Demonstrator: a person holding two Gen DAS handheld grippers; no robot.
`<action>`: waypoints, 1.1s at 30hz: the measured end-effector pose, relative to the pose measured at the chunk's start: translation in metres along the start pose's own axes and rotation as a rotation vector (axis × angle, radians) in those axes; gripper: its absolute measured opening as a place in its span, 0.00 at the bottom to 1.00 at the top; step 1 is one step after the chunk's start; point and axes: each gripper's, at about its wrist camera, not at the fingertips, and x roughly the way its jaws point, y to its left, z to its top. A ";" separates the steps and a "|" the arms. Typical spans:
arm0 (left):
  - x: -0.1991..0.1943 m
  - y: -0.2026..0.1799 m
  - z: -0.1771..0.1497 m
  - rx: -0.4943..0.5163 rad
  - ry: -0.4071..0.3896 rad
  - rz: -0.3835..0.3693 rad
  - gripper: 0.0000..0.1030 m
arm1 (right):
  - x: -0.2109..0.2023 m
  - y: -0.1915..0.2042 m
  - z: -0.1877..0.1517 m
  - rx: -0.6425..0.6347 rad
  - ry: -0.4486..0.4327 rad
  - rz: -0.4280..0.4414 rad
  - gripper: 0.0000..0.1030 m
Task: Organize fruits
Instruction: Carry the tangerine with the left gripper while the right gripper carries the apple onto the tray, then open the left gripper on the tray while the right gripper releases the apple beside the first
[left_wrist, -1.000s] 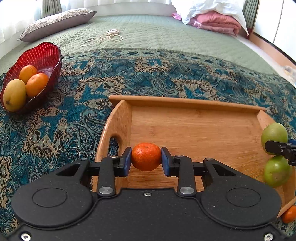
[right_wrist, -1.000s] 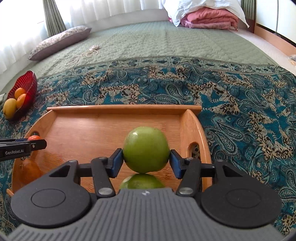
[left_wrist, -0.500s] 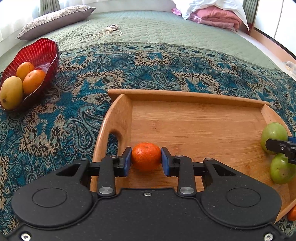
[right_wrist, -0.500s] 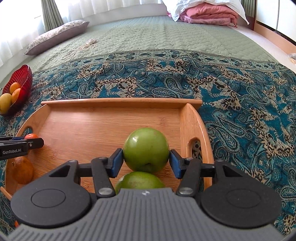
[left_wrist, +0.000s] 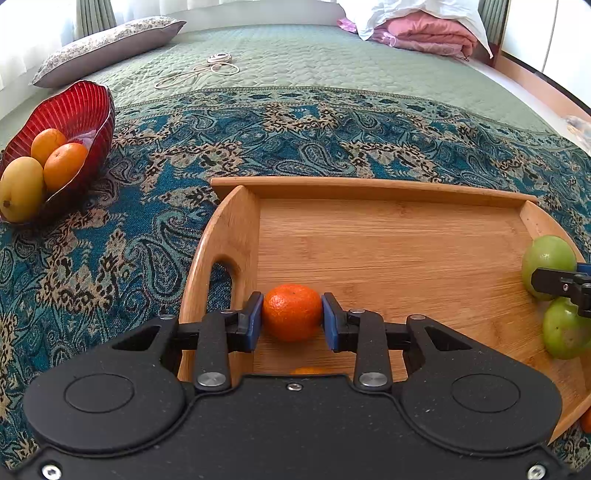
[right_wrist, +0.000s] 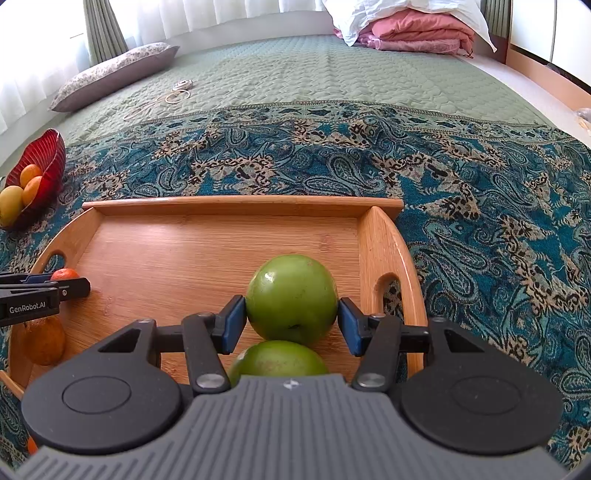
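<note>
Claws are both gripping fruit over the rectangular wooden tray (left_wrist: 388, 254) lying on the blue paisley throw (left_wrist: 306, 140) of the bed. Left claw (left_wrist: 291, 317) is pinching a small round orange tangerine (left_wrist: 291, 312) by the tray's left handled end. Right claw (right_wrist: 291, 319) is pinching a round green apple (right_wrist: 291, 297) near the tray's right end, just above a second green apple (right_wrist: 279, 362). Near the bed's left edge, a ribbed red glass bowl (left_wrist: 79, 110) is holding orange and yellow fruit.
</note>
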 end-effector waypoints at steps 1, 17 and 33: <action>0.000 0.000 0.000 0.002 0.000 0.001 0.31 | 0.000 0.000 0.000 0.001 -0.001 0.000 0.55; -0.002 0.000 -0.001 -0.008 -0.001 0.001 0.32 | 0.000 -0.001 -0.002 0.003 -0.006 -0.003 0.58; -0.050 0.003 -0.016 -0.010 -0.117 0.002 0.70 | -0.041 0.002 -0.010 -0.057 -0.114 0.007 0.71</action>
